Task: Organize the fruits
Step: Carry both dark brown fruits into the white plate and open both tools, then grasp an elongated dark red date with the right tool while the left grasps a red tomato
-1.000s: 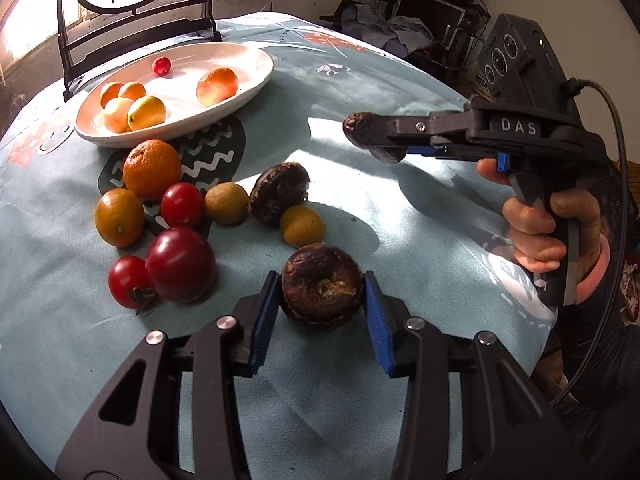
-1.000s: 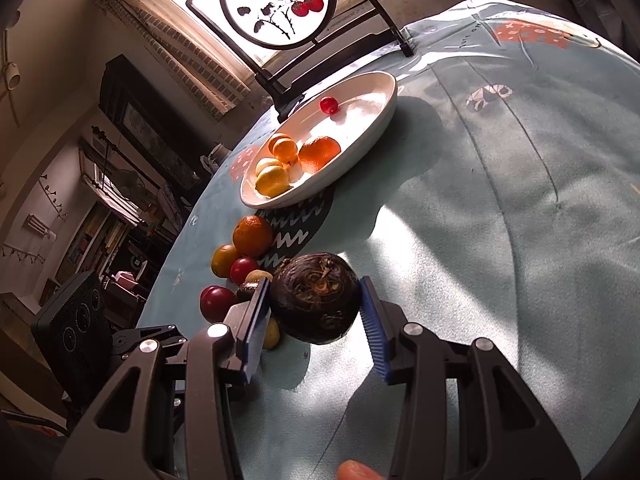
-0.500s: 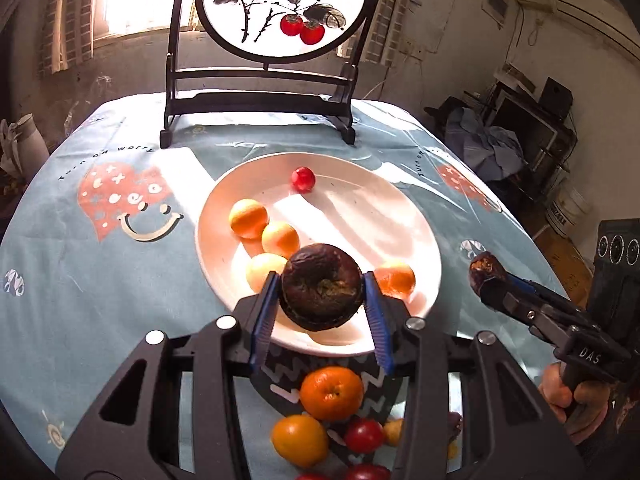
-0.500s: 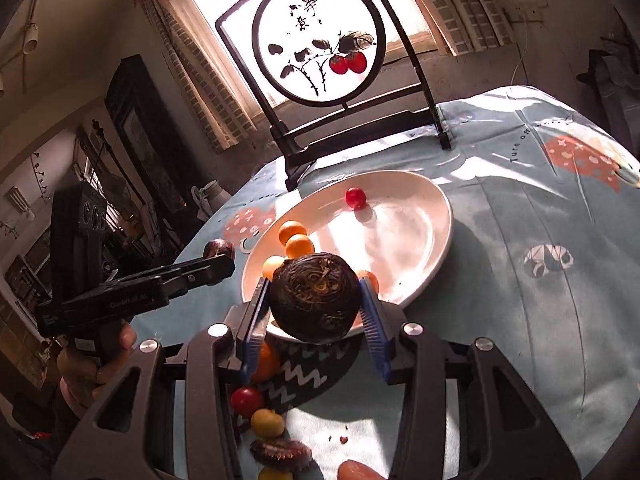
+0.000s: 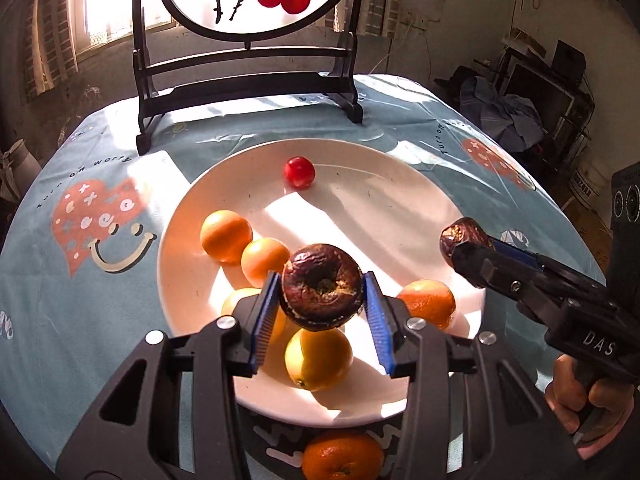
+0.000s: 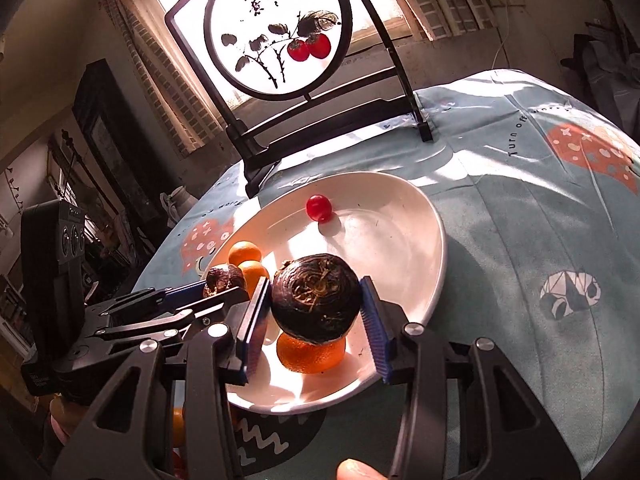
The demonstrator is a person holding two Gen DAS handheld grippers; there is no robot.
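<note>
My left gripper (image 5: 320,308) is shut on a dark wrinkled brown fruit (image 5: 322,292) and holds it above the near part of the white plate (image 5: 424,184). My right gripper (image 6: 314,312) is shut on a second dark brown fruit (image 6: 316,298) above the plate's near right side (image 6: 400,248). Each gripper also shows in the other view, the right gripper (image 5: 466,244) with its fruit at the plate's right rim and the left gripper (image 6: 224,282) over the plate's left. On the plate lie several oranges (image 5: 226,234), a yellow fruit (image 5: 318,360) and a small red tomato (image 5: 299,172).
A black stand with a round painted screen (image 5: 248,60) stands behind the plate on the blue tablecloth (image 5: 80,280). One orange (image 5: 342,456) lies on the dark mat in front of the plate. Furniture stands beyond the table's right edge.
Both grippers carried their dark fruits from the loose fruit pile up and over the white plate. The plate now fills the middle of both views.
</note>
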